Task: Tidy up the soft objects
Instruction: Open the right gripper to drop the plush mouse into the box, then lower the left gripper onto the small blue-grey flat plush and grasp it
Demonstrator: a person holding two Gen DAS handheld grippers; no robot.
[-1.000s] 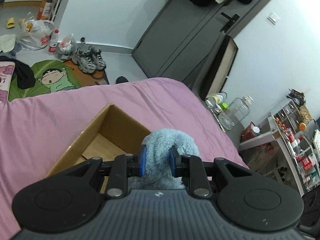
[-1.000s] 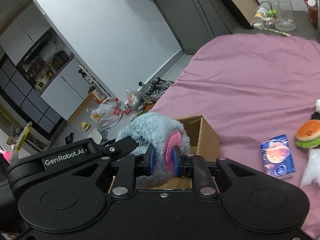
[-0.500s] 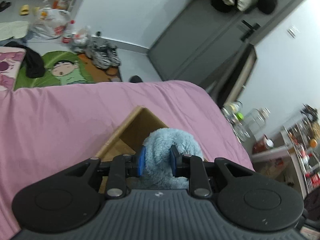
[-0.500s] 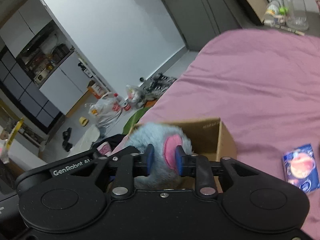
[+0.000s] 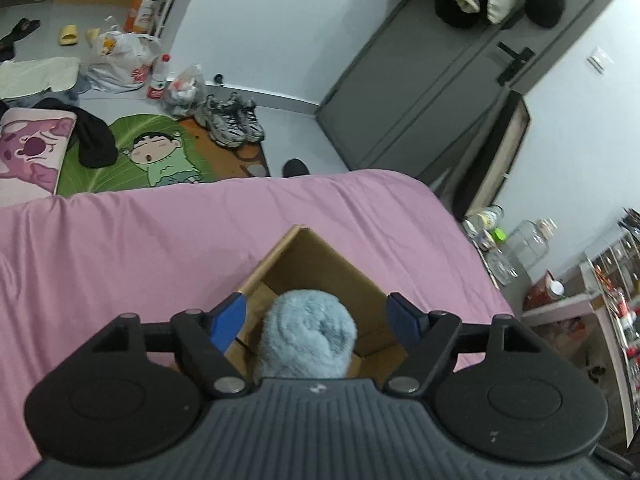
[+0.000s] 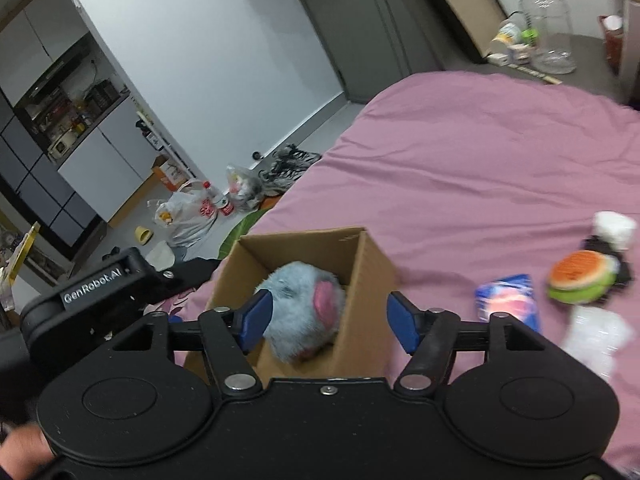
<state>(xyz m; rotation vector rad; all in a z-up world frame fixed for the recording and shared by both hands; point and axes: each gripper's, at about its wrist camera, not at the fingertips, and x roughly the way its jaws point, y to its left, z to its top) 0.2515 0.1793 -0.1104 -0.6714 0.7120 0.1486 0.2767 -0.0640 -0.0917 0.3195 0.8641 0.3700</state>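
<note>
Plush toy (image 6: 298,312), fluffy light blue w/ a pink patch (image 6: 323,303) on one side, sits inside the open cardboard box (image 6: 362,280) on the pink bed (image 6: 480,168). Its long axis runs roughly vertical in the box; rounded top end pokes up near the rim, lower part hidden by the gripper bodies, so can't tell which end is which. Pink patch faces the box's right wall in the right wrist view.

Left gripper (image 5: 316,318) is spread wide, blue pads on either side of the plush (image 5: 306,336) and clear of it, holding nothing. Right gripper (image 6: 330,318) is likewise spread wide, pads apart from the toy, nothing held.

Writing: "GenRobot.AI" in white on the left gripper's black side (image 6: 96,286), seen from the right wrist cam. Red print on a white plastic bag (image 5: 120,64) on the floor, not legible.

Box stands near the bed's edge. To its right on the bed: a blue packet (image 6: 508,300), a burger-shaped plush (image 6: 582,278), a white and black soft thing (image 6: 612,232), and a blurred white item (image 6: 596,336). Past the bed's far edge on the floor: sneakers (image 5: 232,120), a cartoon mat (image 5: 152,156), a bottle w/ red label (image 5: 158,78). A clear jug (image 6: 550,36) stands beyond the bed's far corner.
</note>
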